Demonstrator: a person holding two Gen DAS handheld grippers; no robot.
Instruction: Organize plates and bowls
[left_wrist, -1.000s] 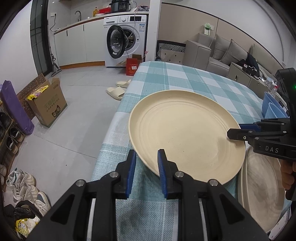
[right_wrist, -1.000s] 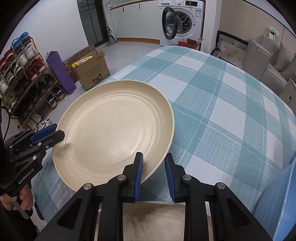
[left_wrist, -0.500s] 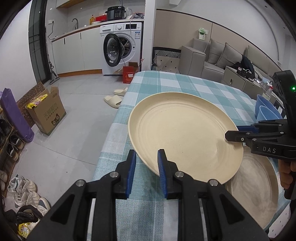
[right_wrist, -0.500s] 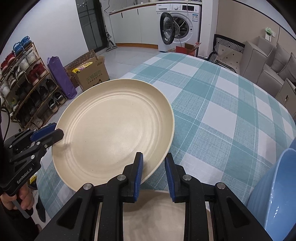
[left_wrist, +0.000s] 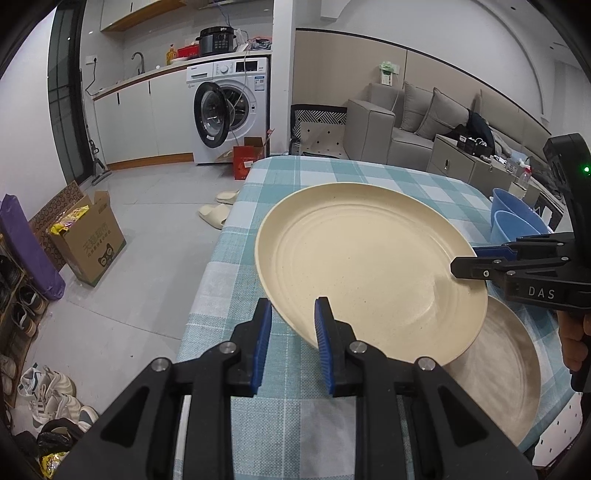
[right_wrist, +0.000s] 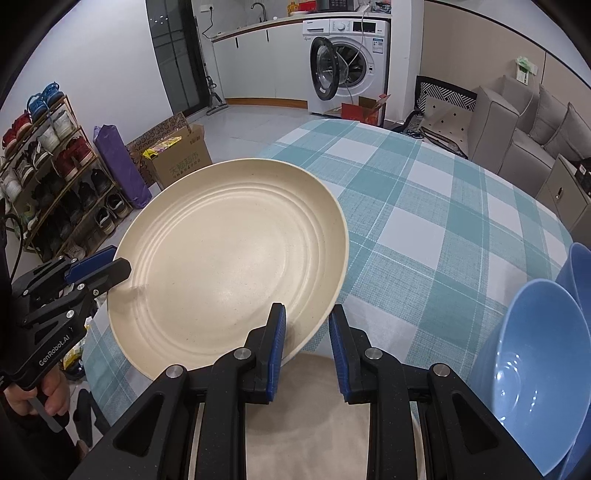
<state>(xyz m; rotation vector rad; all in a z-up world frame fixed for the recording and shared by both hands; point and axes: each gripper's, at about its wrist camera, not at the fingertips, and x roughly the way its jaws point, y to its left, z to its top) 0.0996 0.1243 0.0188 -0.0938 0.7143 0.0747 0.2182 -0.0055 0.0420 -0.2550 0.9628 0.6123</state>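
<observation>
Two cream plates: one lifted (left_wrist: 369, 266), one lying on the bench (left_wrist: 498, 373) beneath it. Two blue bowls (right_wrist: 532, 369), nested at the bench's edge. Two hand-held grippers, left (left_wrist: 291, 343) and right (right_wrist: 306, 347). One washing machine (left_wrist: 229, 110). One open cardboard box (left_wrist: 86, 240). One pair of slippers (left_wrist: 218, 206) on the floor.

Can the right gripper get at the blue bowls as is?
Probably not yet. The right gripper is shut on the cream plate, which the left gripper also holds. The blue bowls sit unobstructed to its right; it would need to release the plate first.
</observation>
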